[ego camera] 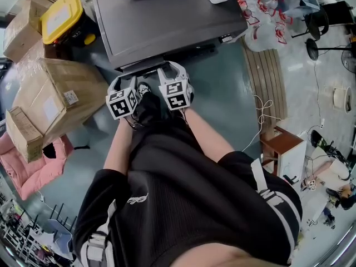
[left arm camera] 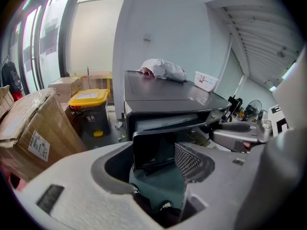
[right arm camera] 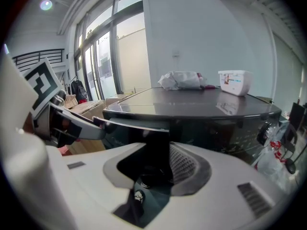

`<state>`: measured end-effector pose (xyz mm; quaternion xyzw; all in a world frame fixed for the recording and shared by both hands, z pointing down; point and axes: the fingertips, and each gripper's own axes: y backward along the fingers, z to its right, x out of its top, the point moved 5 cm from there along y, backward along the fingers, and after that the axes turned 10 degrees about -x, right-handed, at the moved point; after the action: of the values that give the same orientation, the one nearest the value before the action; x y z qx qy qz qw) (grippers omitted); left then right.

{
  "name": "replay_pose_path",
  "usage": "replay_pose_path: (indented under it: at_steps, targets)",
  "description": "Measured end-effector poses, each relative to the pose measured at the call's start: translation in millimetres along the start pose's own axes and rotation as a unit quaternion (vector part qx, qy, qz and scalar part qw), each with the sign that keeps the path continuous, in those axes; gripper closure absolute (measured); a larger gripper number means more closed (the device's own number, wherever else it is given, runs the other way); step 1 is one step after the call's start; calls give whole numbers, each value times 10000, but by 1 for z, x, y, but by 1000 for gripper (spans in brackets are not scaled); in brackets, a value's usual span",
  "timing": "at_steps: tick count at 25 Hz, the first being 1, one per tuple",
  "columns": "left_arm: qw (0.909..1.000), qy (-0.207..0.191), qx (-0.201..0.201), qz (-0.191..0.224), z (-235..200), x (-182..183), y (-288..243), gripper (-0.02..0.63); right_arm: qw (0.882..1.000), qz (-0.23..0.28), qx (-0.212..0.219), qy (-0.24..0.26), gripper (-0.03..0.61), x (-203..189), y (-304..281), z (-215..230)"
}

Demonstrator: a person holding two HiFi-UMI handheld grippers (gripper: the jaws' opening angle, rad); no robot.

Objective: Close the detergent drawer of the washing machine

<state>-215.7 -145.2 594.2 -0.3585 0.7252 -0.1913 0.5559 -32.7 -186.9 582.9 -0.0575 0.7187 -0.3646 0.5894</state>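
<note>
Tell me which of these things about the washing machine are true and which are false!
1. The washing machine has its drawer sticking out. True.
2. The bin beside the machine has a red lid. False: the lid is yellow.
3. A white cloth lies on top of the machine. True.
4. The left hand-held gripper holds the cloth. False: it is down at the drawer with its jaws apart.
</note>
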Motion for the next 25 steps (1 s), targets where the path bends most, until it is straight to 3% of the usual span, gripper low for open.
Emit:
replay_pose_path:
  at_steps: [25]
  targets:
    - [10000,49,39,-1,-6,14,-10,345,10000,-17,0,-70,445,11,-15,4]
